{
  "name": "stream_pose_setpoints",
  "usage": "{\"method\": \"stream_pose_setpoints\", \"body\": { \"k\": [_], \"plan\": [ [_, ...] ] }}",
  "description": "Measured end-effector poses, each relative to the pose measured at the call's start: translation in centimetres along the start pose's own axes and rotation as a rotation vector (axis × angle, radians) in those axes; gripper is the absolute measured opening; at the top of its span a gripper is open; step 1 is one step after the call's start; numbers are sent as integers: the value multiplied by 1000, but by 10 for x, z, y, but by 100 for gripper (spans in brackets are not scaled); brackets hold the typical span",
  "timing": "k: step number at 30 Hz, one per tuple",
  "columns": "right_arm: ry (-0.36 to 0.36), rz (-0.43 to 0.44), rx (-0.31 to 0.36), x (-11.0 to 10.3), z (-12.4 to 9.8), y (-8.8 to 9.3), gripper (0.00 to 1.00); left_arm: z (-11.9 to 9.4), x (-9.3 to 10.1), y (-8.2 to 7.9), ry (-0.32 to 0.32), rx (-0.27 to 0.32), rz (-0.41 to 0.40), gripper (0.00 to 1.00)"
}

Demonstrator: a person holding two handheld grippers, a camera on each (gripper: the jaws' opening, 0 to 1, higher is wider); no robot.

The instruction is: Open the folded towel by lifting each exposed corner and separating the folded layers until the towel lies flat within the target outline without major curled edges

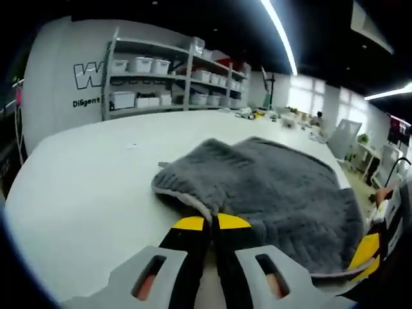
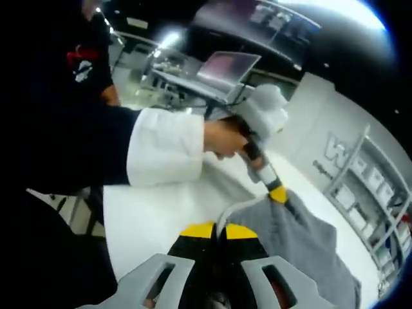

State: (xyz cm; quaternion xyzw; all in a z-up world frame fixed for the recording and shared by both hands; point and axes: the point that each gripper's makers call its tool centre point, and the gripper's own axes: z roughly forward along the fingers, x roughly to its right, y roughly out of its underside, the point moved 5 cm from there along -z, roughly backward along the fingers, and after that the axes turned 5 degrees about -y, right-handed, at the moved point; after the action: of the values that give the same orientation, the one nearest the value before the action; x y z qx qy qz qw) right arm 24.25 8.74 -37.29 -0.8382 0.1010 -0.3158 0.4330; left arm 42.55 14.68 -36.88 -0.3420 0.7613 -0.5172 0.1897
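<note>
White table (image 1: 84,193) in a large workshop; shelves (image 1: 170,80) with white bins stand along the far wall, ceiling light strips overhead.

Towel (image 1: 277,193): grey, fuzzy, with a quilted grid texture and a paler bound hem. It lies rumpled on the table toward its near edge, not flat; one edge is rolled under along the side facing the left gripper view, showing the hem. No outline can be made out on the table.

Left gripper (image 1: 211,222): yellow-tipped black jaws pressed together, pinching the towel's hem at the rolled edge.

Right gripper (image 2: 221,230): jaws likewise together, with a thin pale strip of towel (image 2: 302,244) hem caught between the tips and rising from them.

In the right gripper view the left gripper (image 2: 278,193) enters from the left, held by a hand (image 2: 225,136) with a white cuff (image 2: 164,147) over a dark sleeve; its tip meets the towel.

The towel's far side is cut off at that view's rim. Background there is dim and blurred.
</note>
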Motion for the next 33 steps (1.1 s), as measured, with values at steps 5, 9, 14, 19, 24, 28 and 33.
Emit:
{"method": "stream_pose_setpoints", "body": {
  "k": [5,9,14,19,24,28,33],
  "plan": [
    [-4,13,19,-2,5,-6,0,-6,-7,3,-31,-2,2,5],
    [-13,20,24,-4,9,-8,0,-9,-11,9,-41,-9,-6,5],
    [-13,38,45,-6,13,-14,0,-13,-14,12,-57,-21,7,4],
    [-19,32,73,-12,16,-18,0,-21,-15,9,-55,8,12,4],
    [-44,57,94,-14,24,-22,0,-28,-23,9,-81,20,35,4],
    [-47,40,93,-17,30,-27,0,-31,-30,13,-120,3,65,4],
    [-50,29,109,-21,38,-36,0,-37,-38,15,-169,-20,89,5]
  ]
}}
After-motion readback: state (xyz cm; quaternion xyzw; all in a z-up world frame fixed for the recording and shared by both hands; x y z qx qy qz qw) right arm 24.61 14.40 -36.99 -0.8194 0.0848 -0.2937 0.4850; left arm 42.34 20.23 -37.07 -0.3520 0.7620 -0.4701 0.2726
